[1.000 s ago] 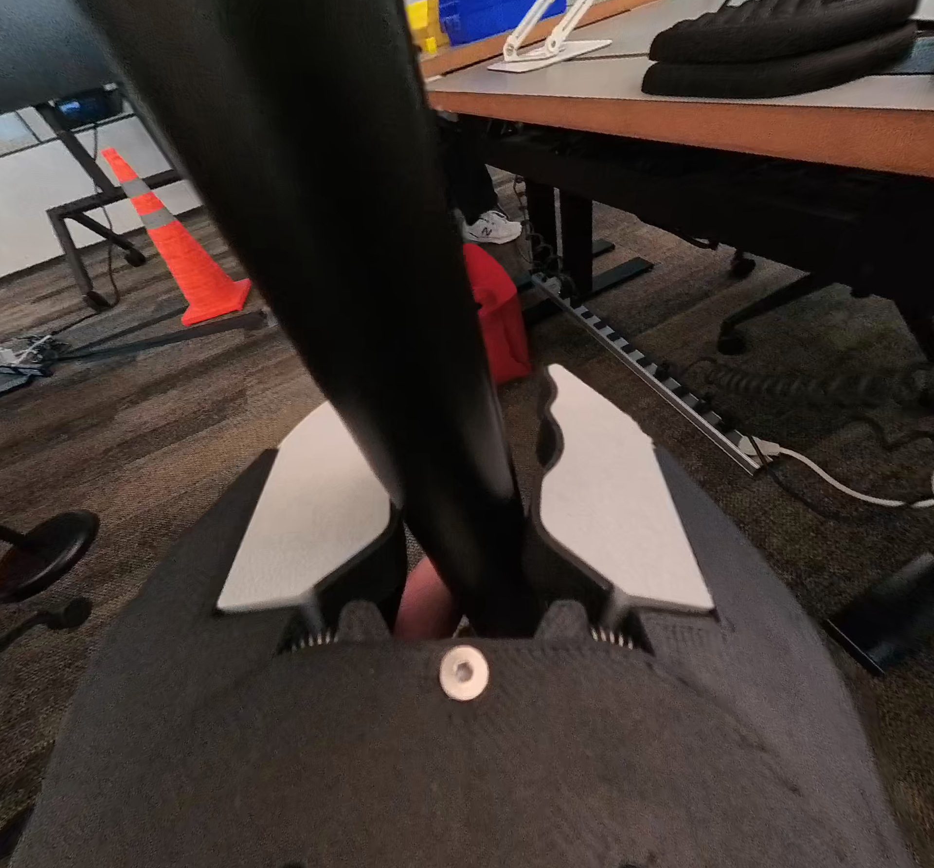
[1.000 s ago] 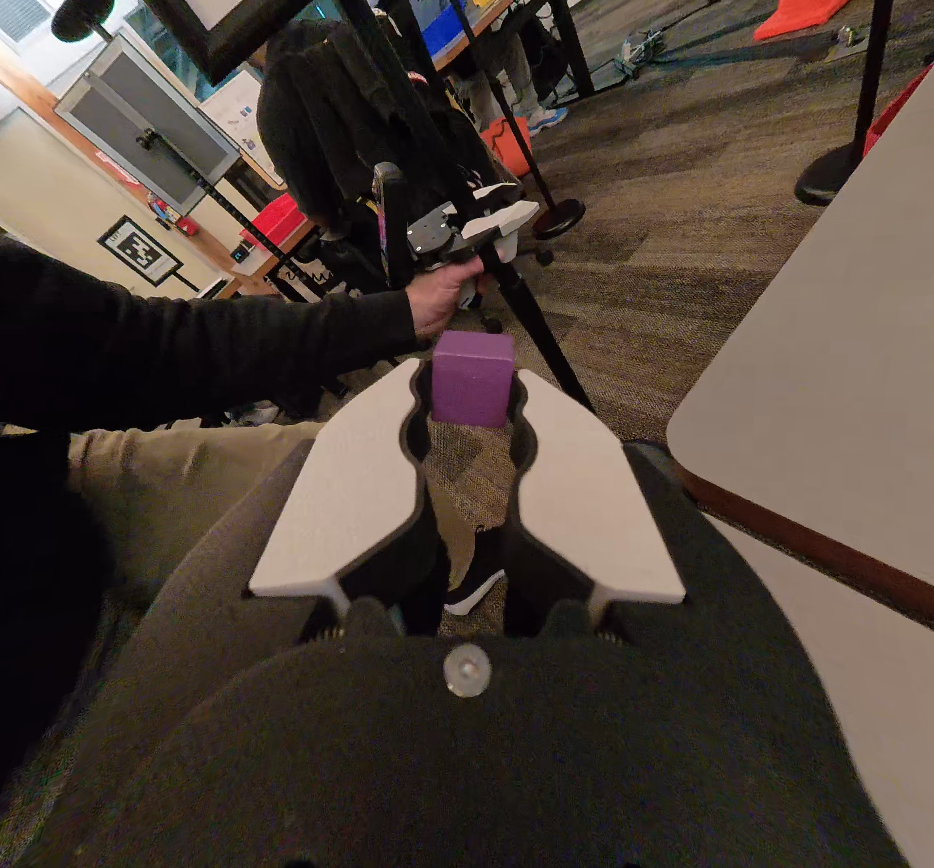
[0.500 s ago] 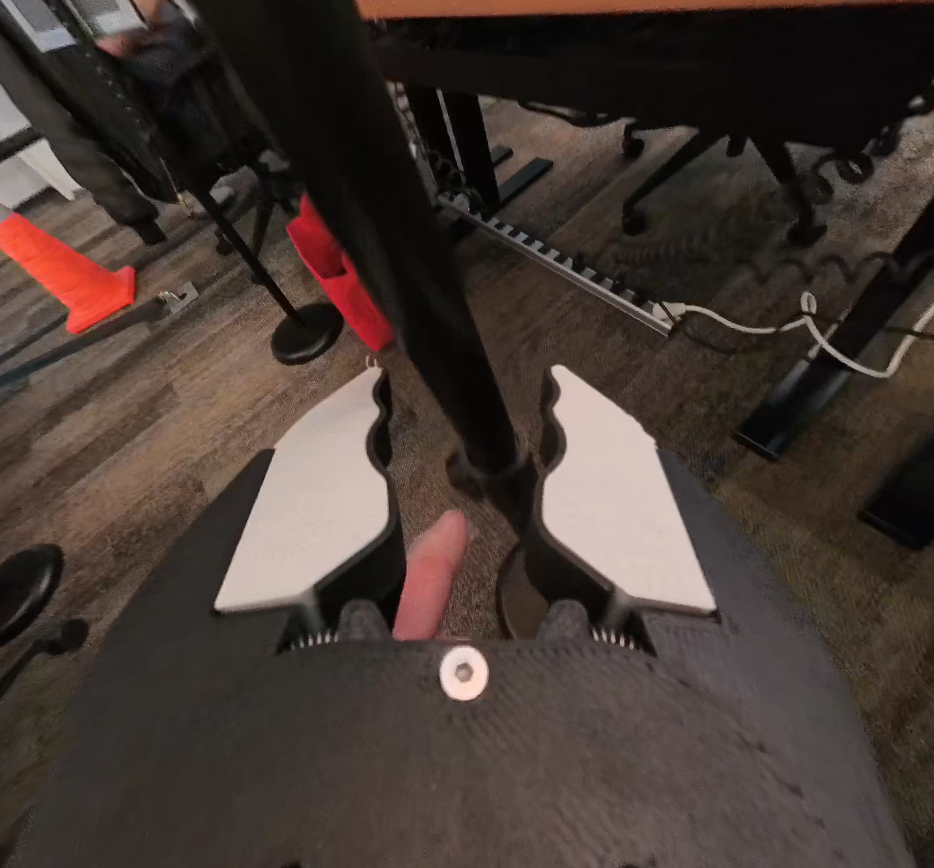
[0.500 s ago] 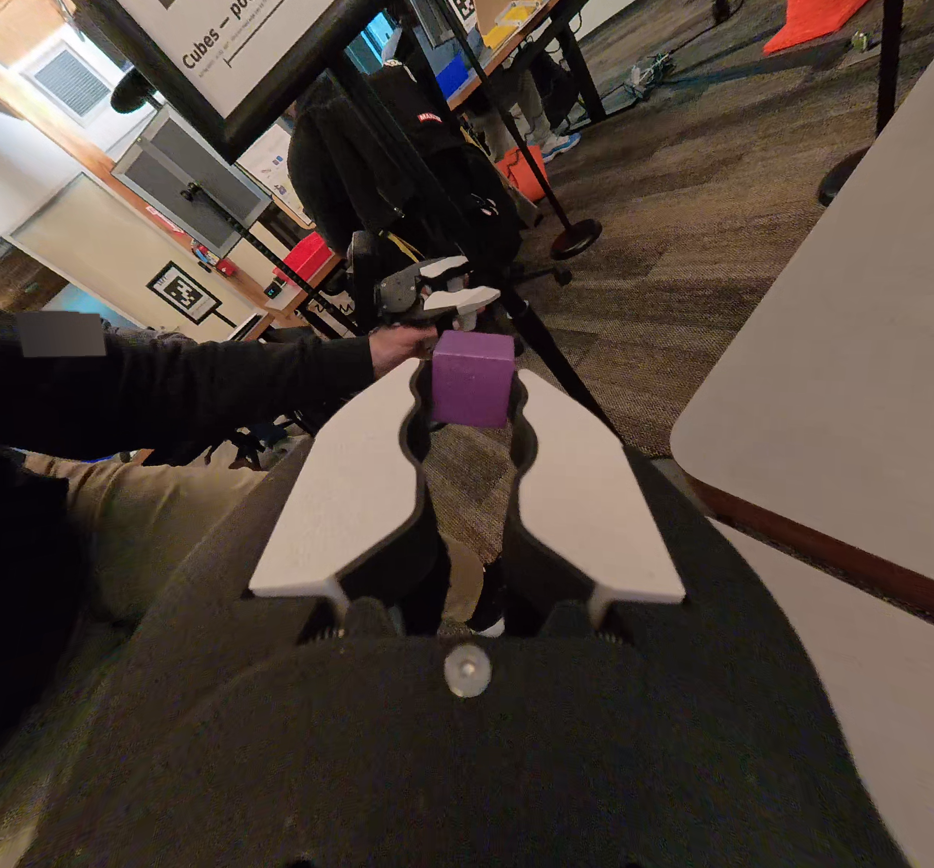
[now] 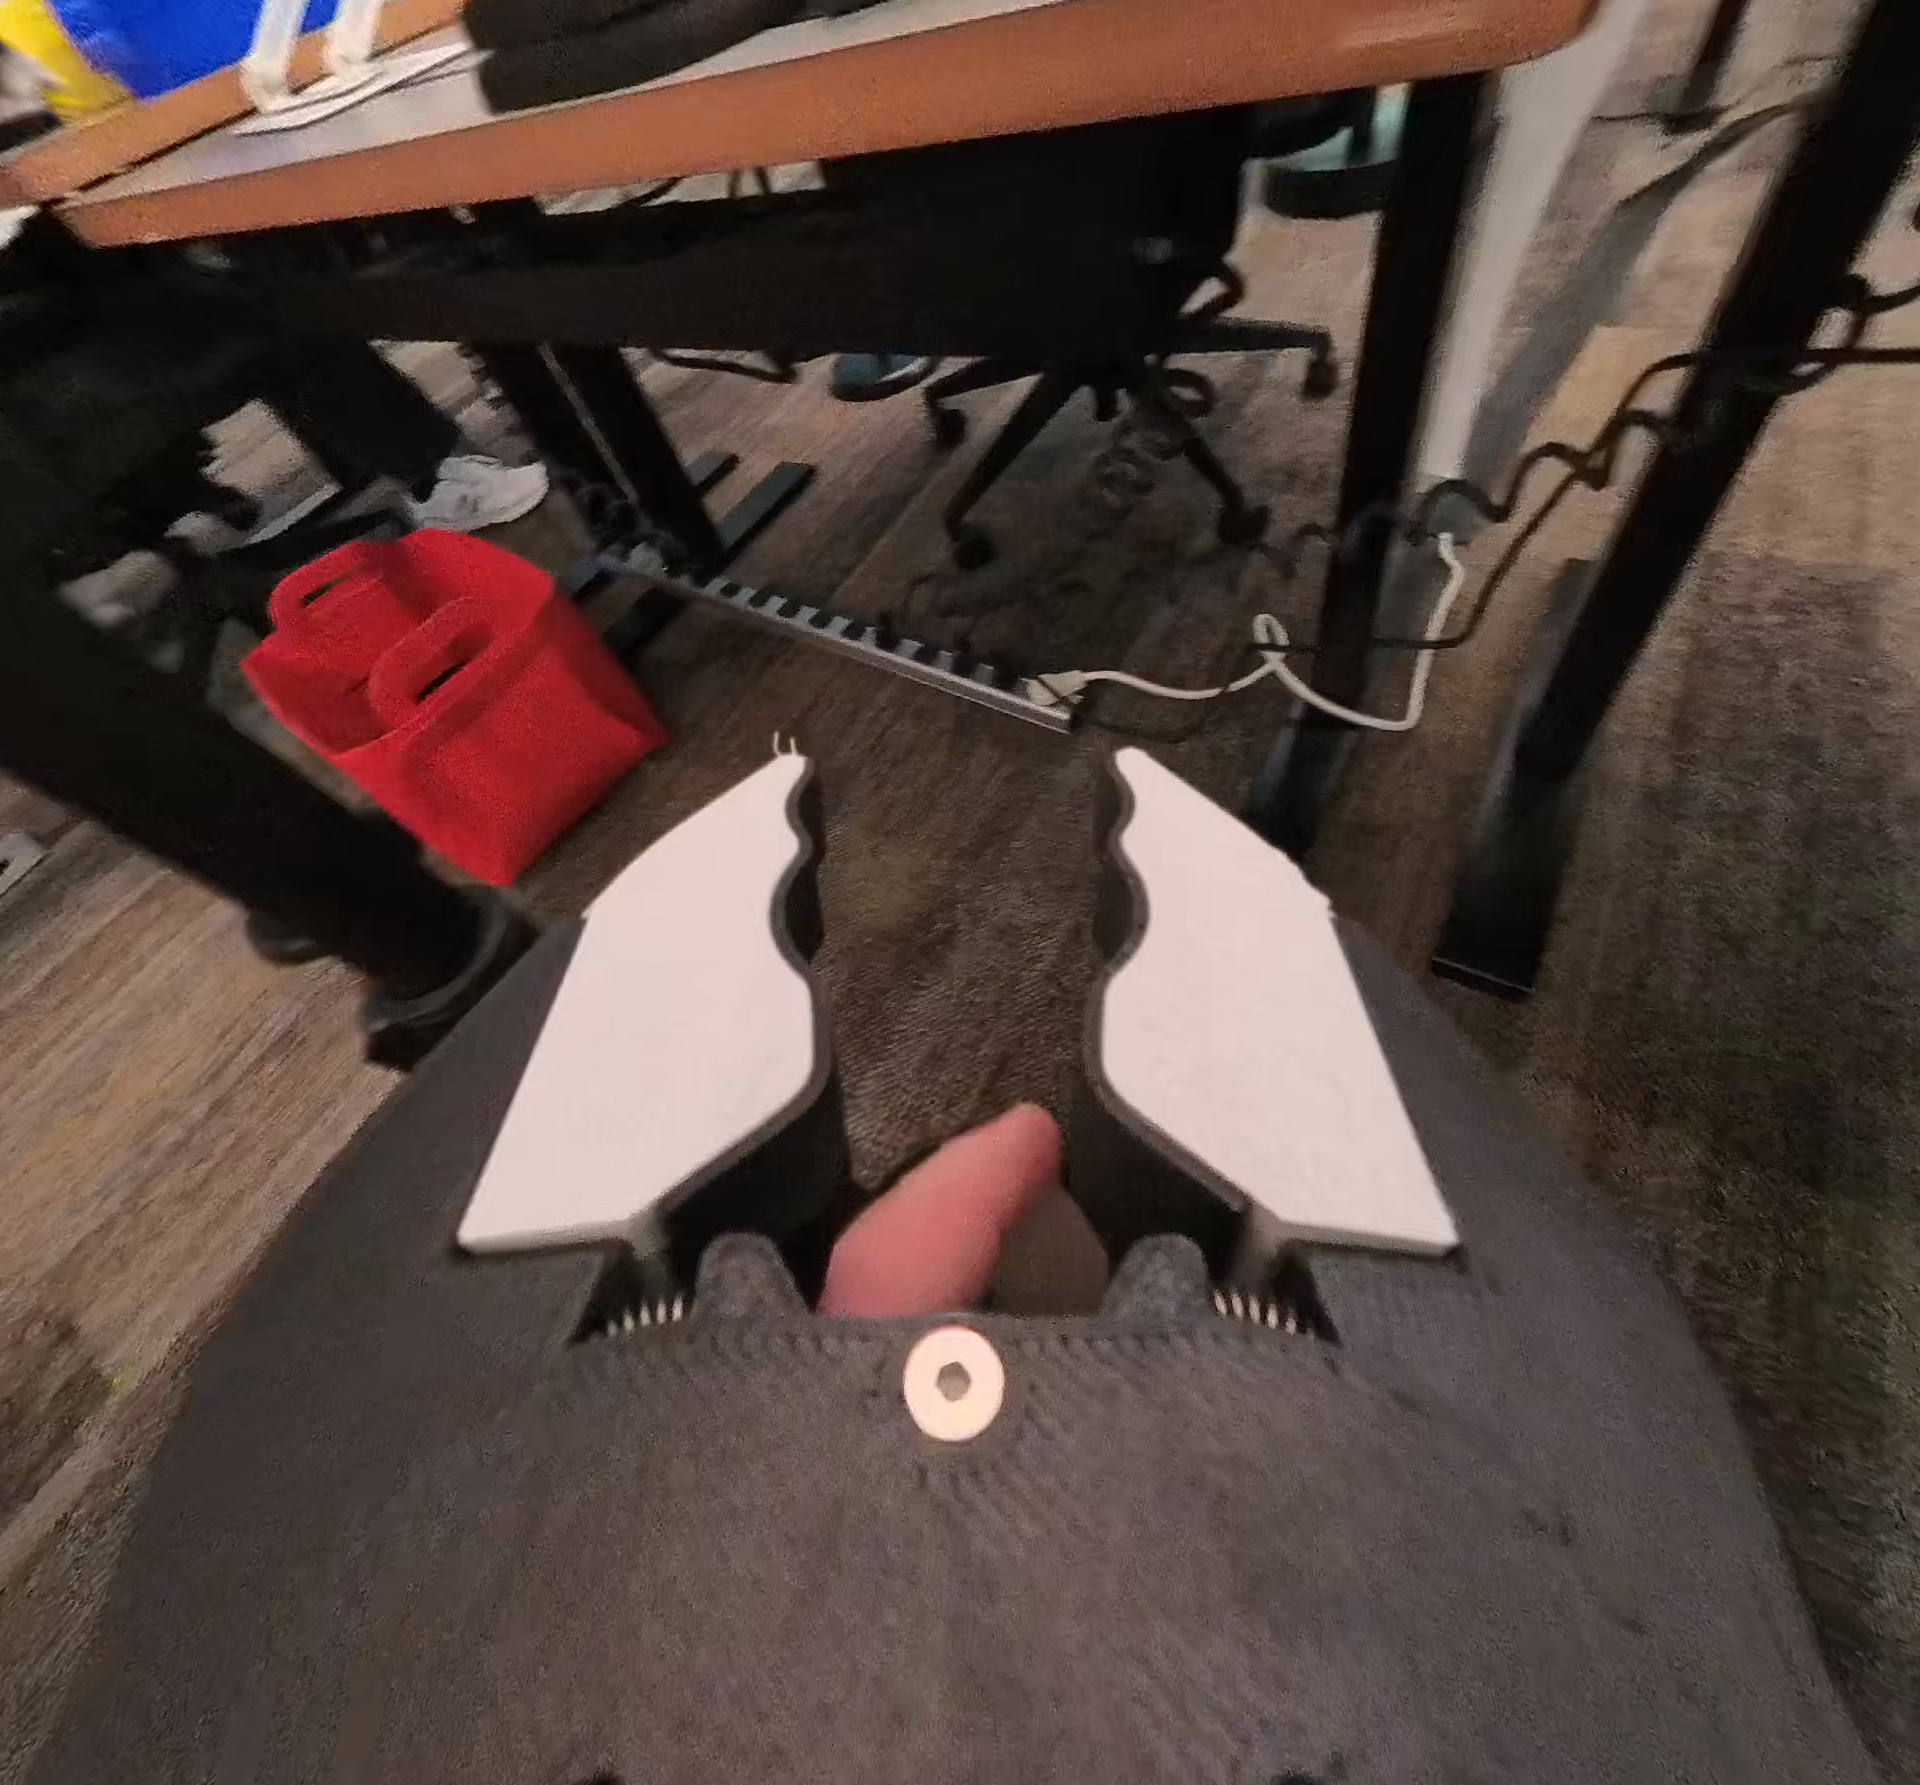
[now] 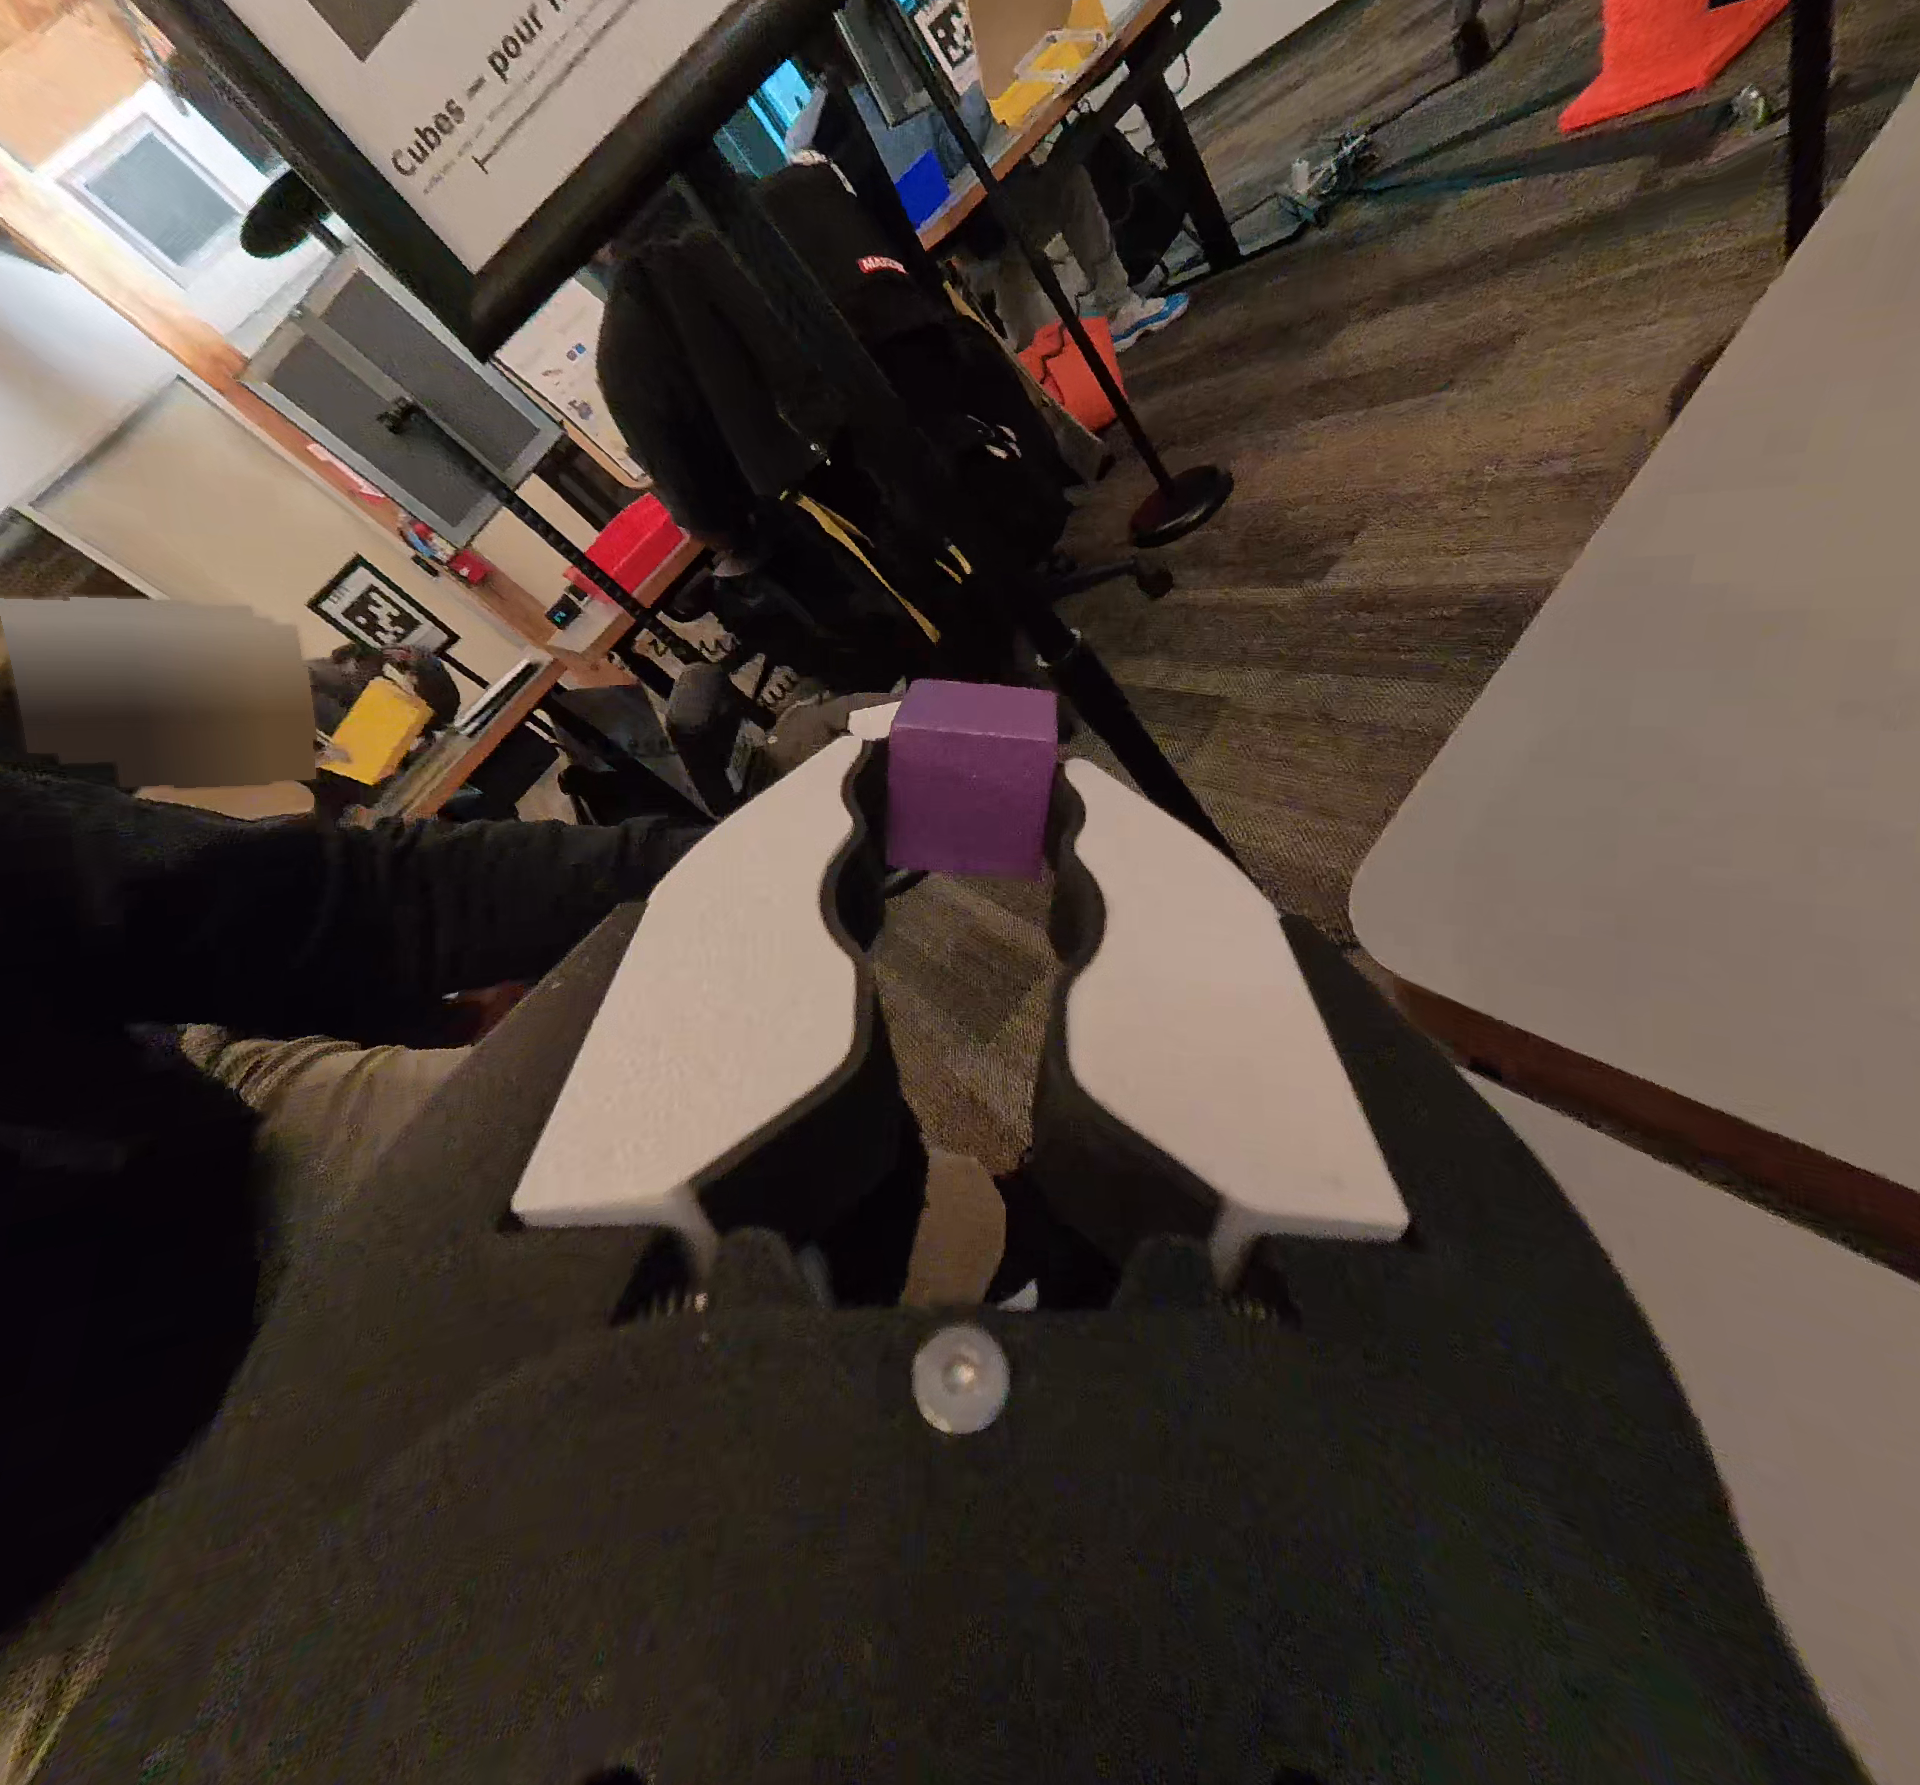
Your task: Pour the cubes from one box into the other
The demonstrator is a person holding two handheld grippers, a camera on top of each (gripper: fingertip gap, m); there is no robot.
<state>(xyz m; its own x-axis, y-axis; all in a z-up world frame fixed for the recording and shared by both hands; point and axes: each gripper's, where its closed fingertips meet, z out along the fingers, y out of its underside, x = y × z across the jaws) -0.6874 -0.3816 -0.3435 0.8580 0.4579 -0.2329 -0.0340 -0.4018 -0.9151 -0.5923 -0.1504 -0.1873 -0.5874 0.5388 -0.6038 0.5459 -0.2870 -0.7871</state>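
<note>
Right wrist view: my right gripper (image 6: 961, 800) still pinches purple cube (image 6: 968, 777) beside grey table (image 6: 1662, 800) | left gripper (image 5: 956, 800) swung clear of black pole, gaping, empty | boxes unseen, pour not started.

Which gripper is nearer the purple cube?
Right. The right gripper clamps the purple cube between its fingertips. The left gripper is open over carpet, no cube in its view.
</note>
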